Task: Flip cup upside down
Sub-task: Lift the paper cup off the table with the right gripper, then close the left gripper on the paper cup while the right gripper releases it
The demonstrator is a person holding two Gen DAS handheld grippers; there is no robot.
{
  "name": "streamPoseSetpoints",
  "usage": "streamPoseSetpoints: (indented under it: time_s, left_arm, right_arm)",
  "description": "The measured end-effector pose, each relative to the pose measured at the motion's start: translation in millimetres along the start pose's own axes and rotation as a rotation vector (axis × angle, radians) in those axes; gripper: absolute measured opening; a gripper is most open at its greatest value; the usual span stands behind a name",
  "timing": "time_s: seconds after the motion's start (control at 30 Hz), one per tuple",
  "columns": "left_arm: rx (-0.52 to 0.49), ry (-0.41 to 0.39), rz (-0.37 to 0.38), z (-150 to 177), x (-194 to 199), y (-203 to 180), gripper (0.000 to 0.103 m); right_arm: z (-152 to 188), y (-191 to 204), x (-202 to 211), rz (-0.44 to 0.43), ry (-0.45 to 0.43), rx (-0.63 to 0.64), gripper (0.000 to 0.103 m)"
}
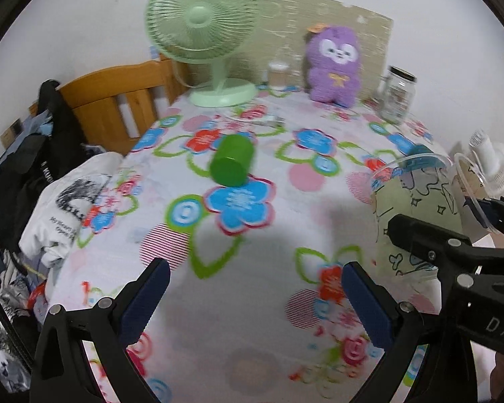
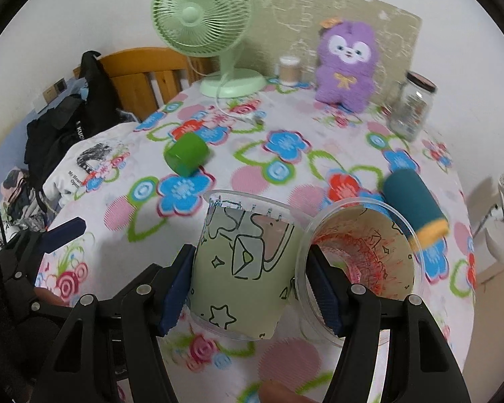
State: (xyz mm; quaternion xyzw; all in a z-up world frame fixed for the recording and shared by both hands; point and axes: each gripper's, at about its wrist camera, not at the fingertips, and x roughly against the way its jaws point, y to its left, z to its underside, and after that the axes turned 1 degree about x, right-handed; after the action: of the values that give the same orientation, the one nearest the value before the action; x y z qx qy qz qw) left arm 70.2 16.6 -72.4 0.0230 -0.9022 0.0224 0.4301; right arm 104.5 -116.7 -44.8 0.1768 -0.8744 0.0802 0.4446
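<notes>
Right gripper [image 2: 248, 288] pinches the pale green cup [image 2: 242, 268] at lower centre of the right wrist frame.

Blue-padded fingers [image 2: 174, 299] press the cup's side walls, its wider clear rim toward the top of the frame; whether it touches the flowered counter [image 2: 319, 174] I cannot tell. Just beside it at right, a second clear cup [image 2: 359, 268] lies on its side, mouth toward the camera, with a teal roll [image 2: 416, 205] beyond. Left gripper [image 1: 255, 302] shows fingers spread wide over bare cloth at the bottom of its frame. Further back, a green cylinder [image 1: 232, 161] lies tipped; fan [image 1: 201, 16], purple plush [image 1: 332, 63] and jar [image 1: 396, 94] stand along the top.
</notes>
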Motion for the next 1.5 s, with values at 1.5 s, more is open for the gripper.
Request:
streamPoseSetpoints:
  time_s: [1.5]
  left_arm:
    - [-0.017, 0.142, 0.040, 85, 2, -18, 0.103]
  right_arm:
    - [97, -16, 21, 0.063, 0.084, 0.117, 0.089]
